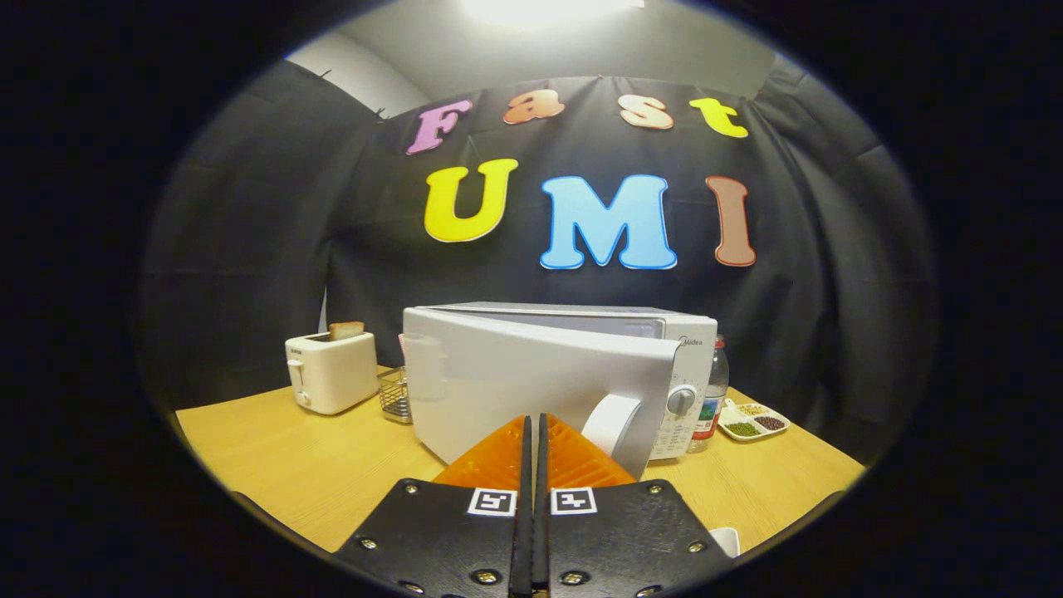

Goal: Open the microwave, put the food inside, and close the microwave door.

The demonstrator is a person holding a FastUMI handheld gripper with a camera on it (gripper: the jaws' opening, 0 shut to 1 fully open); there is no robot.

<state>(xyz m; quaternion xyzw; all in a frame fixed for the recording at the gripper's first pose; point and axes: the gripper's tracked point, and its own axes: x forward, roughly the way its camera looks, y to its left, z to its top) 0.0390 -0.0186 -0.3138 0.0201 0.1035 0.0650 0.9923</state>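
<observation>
My jaws (532, 428) pressed together, nothing between them, tips just short of the microwave door (531, 386). Microwave (581, 370) is white, sits mid counter (274, 465), door swung partly ajar with curved white handle (613, 422) just ahead-right of my tips. Knob (682, 400) and keypad on right panel; small brand mark above, too small to read. Beyond: white toaster (330, 371) with bread, wire basket (395, 395), bottle (712, 397), divided dish (753, 420)

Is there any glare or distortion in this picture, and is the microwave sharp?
In the gripper view, a ceiling light glares overhead; fisheye distortion bows the table edge; the microwave, door ajar, looks sharp just beyond the shut gripper.
</observation>
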